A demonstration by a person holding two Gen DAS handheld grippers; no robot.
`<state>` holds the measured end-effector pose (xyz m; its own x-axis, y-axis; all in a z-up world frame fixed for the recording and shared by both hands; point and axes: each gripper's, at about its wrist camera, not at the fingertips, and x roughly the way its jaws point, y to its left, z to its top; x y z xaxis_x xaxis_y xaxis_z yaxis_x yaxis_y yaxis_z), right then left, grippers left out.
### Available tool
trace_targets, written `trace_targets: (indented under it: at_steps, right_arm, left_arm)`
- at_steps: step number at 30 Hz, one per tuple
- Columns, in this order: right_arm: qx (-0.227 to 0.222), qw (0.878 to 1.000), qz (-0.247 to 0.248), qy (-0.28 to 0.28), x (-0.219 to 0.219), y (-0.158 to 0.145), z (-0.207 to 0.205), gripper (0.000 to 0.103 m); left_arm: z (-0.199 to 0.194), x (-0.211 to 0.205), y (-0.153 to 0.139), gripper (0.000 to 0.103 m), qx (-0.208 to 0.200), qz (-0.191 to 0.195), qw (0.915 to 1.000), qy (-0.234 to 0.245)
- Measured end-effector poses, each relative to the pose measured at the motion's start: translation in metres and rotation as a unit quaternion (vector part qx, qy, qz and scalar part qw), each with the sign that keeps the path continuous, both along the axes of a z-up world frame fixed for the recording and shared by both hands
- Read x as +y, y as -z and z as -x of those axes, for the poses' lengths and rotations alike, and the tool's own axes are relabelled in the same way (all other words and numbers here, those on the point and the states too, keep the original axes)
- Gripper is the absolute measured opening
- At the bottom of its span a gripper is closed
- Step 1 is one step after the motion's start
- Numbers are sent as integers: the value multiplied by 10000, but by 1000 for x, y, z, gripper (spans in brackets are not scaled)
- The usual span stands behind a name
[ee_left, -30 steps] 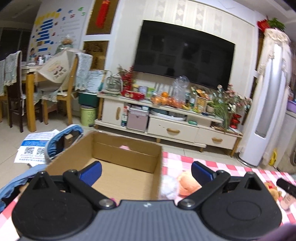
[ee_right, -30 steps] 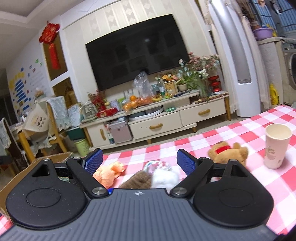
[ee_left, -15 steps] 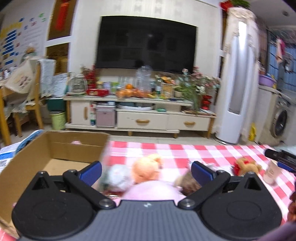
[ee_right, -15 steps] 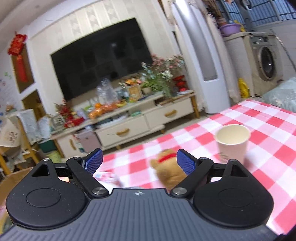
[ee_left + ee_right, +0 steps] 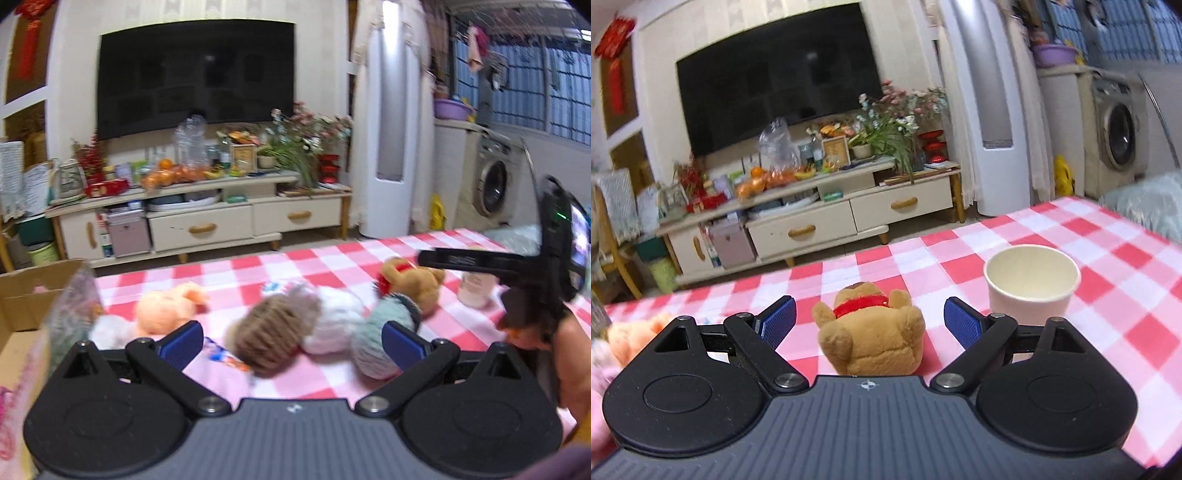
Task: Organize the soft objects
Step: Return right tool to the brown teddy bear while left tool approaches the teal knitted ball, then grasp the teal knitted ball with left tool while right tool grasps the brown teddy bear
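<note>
Several soft toys lie on the red-checked tablecloth [image 5: 295,266]: an orange plush [image 5: 166,310], a brown knitted one [image 5: 273,336], a white fluffy one [image 5: 332,321], a grey-green one [image 5: 380,343] and a brown teddy bear with a red collar [image 5: 410,280]. My left gripper [image 5: 291,341] is open, with the brown and white toys between its pads. My right gripper [image 5: 870,323] is open around the teddy bear [image 5: 871,332], not touching it. The right gripper also shows in the left wrist view [image 5: 480,260].
A cardboard box [image 5: 22,295] stands at the table's left end. A paper cup [image 5: 1030,280] stands just right of the teddy bear. A clear plastic bag [image 5: 70,314] lies by the box. A TV cabinet [image 5: 207,221] stands beyond the table's far edge.
Both grippers have swung to the right. The left one moved from over the box to the row of toys. The right one moved onto the teddy bear, and both stayed open.
</note>
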<state>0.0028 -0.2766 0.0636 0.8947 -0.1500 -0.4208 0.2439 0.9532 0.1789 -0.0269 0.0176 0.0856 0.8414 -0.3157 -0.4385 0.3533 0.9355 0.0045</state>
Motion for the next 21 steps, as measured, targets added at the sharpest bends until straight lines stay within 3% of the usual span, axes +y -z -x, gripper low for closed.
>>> trace_targets:
  at_steps: [4,10,21]
  right_arm:
    - [131,9998,69,-128,-5,6,-10,103]
    - [530,9979,-203,-306,-12,16,-29,103]
    - [625,9961,-476,-408,-18,19,-19,103]
  left_arm:
    - [-3,-16,10,102,145,-125,9997,182]
    - [-6,-33,25,102,295,-242,9987,348]
    - [-26,-74,44,102,495,-181,9975,481]
